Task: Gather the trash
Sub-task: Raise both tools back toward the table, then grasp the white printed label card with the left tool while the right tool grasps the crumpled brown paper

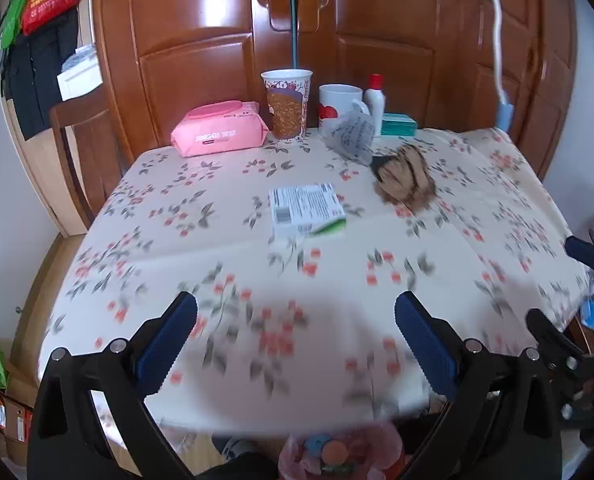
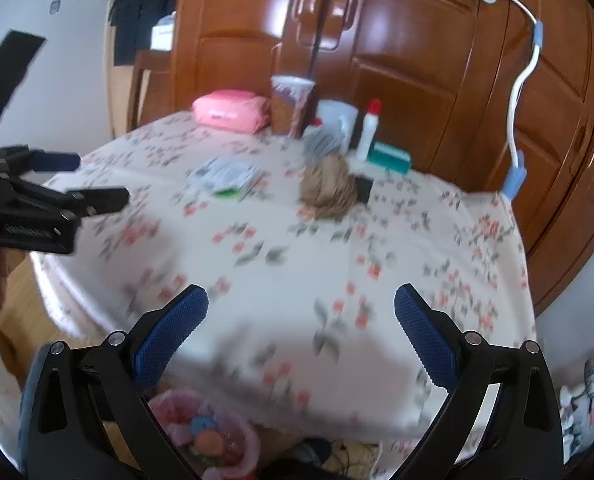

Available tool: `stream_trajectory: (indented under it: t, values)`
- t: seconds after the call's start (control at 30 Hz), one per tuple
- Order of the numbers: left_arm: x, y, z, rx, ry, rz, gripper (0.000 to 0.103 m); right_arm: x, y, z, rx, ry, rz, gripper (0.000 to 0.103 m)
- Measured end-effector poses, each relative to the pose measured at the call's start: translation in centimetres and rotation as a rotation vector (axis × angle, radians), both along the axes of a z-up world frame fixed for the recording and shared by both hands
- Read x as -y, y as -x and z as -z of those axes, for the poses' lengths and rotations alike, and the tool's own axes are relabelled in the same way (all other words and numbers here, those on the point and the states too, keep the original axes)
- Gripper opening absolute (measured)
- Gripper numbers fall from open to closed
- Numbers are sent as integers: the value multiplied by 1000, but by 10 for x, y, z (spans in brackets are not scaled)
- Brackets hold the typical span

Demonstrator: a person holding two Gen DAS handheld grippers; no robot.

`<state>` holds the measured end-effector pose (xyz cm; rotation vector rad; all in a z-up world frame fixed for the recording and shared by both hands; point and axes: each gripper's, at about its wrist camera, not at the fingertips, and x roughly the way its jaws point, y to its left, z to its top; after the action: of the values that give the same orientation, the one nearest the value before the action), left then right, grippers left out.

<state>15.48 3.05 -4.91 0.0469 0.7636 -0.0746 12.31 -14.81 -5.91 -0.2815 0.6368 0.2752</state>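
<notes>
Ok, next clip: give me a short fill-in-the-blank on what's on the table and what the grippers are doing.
1. Both the left gripper and the right gripper are ____ and hold nothing.
2. The wipes pack is coloured ____.
3. The crumpled brown paper lies to the ____ of the flat packet in both views.
4. The red-capped bottle stands next to the white ____.

Missing: open; pink; right; mug

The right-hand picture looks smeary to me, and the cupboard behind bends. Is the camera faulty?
Probably not. Right wrist view: motion blur smears the tablecloth and crumpled brown paper, while the fingers stay sharp. Left wrist view: only the near cloth blurs; the flat packet reads clearly. Both views: the fisheye lens curves the cupboard, whose glossy doors show window glare.
</notes>
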Motion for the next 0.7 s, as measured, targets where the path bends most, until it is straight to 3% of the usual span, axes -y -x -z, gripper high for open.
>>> stream_trajectory:
  t: [0.37, 0.7]
  values:
    - [13, -85, 20, -63, -11, -6, 98, 0, -76, 3, -29, -36, 17, 97]
    - [24, -141, 47, -128, -17, -6, 98, 3, -115, 20, -61, -39, 29, 97]
